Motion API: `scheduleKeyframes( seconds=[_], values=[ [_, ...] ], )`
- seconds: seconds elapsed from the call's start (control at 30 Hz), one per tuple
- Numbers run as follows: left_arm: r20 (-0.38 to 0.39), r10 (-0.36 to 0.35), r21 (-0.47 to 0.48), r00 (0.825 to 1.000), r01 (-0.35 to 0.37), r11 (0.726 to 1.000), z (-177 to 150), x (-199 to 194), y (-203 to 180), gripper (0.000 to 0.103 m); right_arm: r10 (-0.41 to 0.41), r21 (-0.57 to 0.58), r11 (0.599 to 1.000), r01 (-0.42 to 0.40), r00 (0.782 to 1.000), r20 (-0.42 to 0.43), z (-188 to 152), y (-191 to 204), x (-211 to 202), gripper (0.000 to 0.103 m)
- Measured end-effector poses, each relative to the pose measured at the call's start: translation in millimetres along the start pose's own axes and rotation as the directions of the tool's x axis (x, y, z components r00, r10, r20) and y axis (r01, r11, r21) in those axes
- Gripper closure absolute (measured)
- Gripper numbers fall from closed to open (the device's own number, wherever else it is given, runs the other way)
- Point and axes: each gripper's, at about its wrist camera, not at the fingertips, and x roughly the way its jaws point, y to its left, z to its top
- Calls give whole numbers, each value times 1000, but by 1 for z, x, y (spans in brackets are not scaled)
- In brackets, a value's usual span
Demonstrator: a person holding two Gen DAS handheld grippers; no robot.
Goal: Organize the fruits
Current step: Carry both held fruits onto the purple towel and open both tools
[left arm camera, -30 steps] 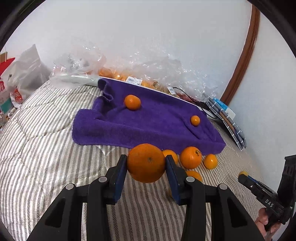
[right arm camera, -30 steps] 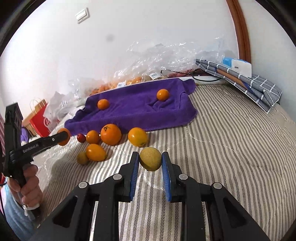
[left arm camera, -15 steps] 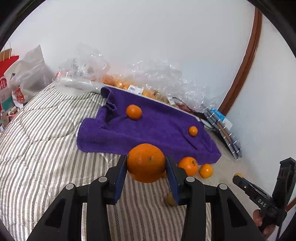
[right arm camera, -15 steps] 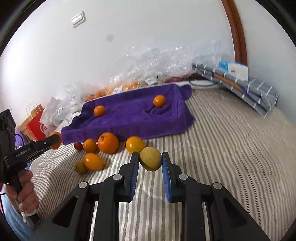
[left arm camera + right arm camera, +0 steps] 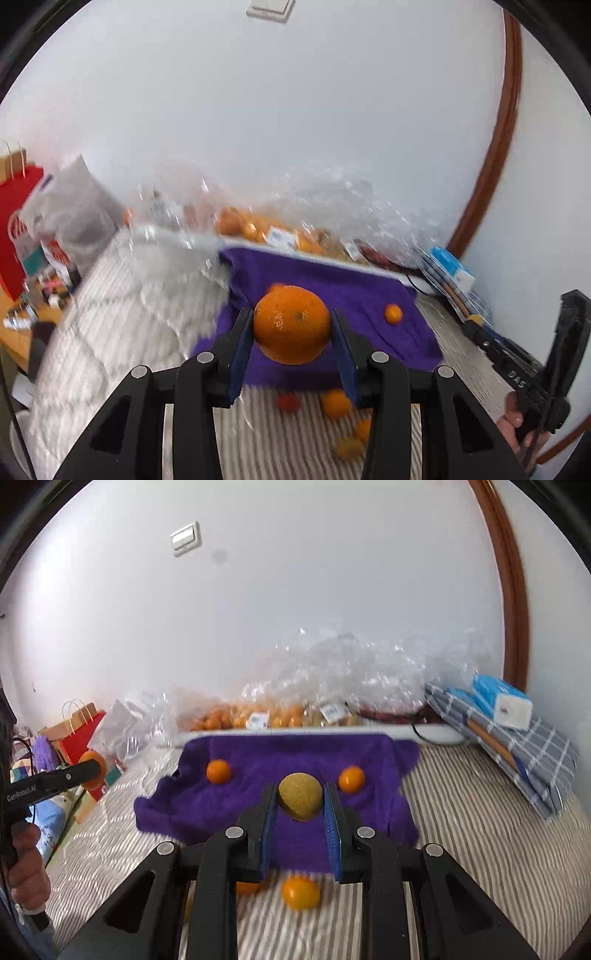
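Observation:
My left gripper (image 5: 291, 325) is shut on a large orange (image 5: 291, 325) and holds it in the air before the purple towel (image 5: 343, 284). My right gripper (image 5: 300, 797) is shut on a yellow-green round fruit (image 5: 300, 795) and holds it above the towel's (image 5: 295, 753) near edge. Two small oranges (image 5: 218, 771) (image 5: 351, 779) lie on the towel. Several loose oranges (image 5: 335, 403) (image 5: 300, 892) lie on the striped bedcover below the grippers. The left gripper also shows at the left of the right wrist view (image 5: 88, 771), the right gripper at the right of the left wrist view (image 5: 476, 325).
Clear plastic bags of oranges (image 5: 258, 712) lie along the wall behind the towel. Folded checked cloth with a blue box (image 5: 506, 705) is at the right. A red paper bag (image 5: 14, 206) and clutter stand left of the bed.
Both grippers have risen and moved forward toward the towel with their fruit. The loose oranges have dropped below the fingers in both views.

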Motion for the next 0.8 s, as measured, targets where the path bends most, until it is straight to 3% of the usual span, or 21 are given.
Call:
scheduleKeyframes(
  seconds=[0.1, 0.27, 0.5, 0.57, 0.8],
  values=[
    [25, 17, 0, 1000, -17, 1000, 14, 12, 2, 63, -13, -29, 999, 14, 1000, 22, 16, 2, 11, 78],
    [38, -14, -46, 999, 16, 999, 25, 43, 8, 63, -25, -52, 998, 27, 999, 32, 32, 0, 38, 78],
    [15, -45, -85, 999, 46, 995, 18, 88, 14, 63, -55, -5, 999, 54, 997, -52, 12, -28, 78, 78],
    [-16, -45, -91, 999, 44, 995, 11, 97, 20, 63, -118, -44, 992, 115, 991, -58, 7, -32, 82, 78],
    [-27, -41, -138, 999, 37, 990, 5, 108, 35, 63, -160, -56, 986, 155, 983, -91, 2, -42, 93, 78]
  ],
)
